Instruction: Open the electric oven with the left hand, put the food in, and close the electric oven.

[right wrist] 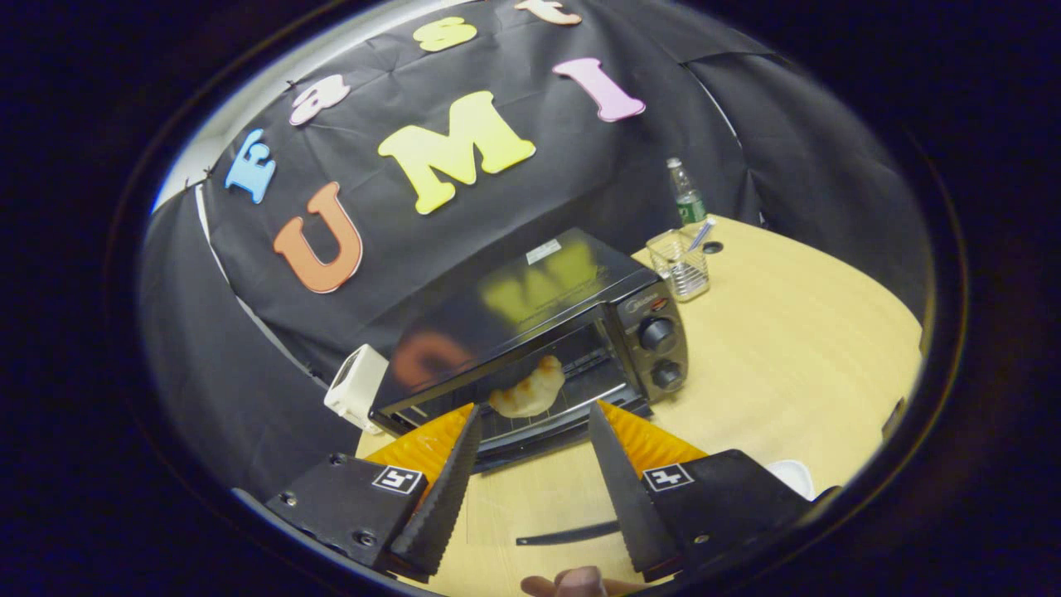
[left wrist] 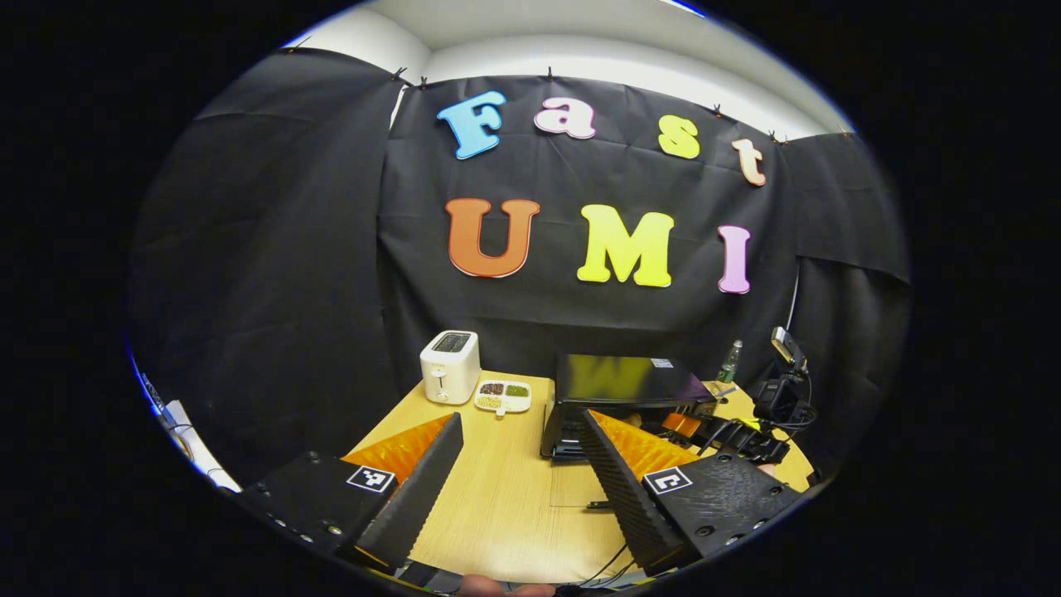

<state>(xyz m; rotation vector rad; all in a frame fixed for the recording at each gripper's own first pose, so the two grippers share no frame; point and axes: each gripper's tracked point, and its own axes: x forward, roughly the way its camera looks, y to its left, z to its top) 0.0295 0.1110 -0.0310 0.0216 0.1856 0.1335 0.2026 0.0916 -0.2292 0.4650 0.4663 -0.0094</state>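
Here we see the electric oven point(right wrist: 530, 348) standing open on the counter point(right wrist: 787, 348), with the food point(right wrist: 528, 388), a croissant, lying on its rack. Our right tool point(right wrist: 530, 452) is spread wide and empty before it. Our left tool point(left wrist: 518, 456) is likewise open, holding nothing, near the toaster point(left wrist: 450, 366).

Not much legible text here, honestly

The electric oven point(right wrist: 530, 332) has a small white sticker point(right wrist: 543, 251) on its top and a tiny brand mark point(right wrist: 634, 313) above the knobs, but both are too small to make out. Same deal with the green label on the bottle point(right wrist: 686, 199). The only clear signs are the square black-and-white coded markers: two on the left gripper point(left wrist: 520, 417), one per finger mount point(left wrist: 370, 478), and two on the right gripper point(right wrist: 535, 409), no letters or numbers on any.
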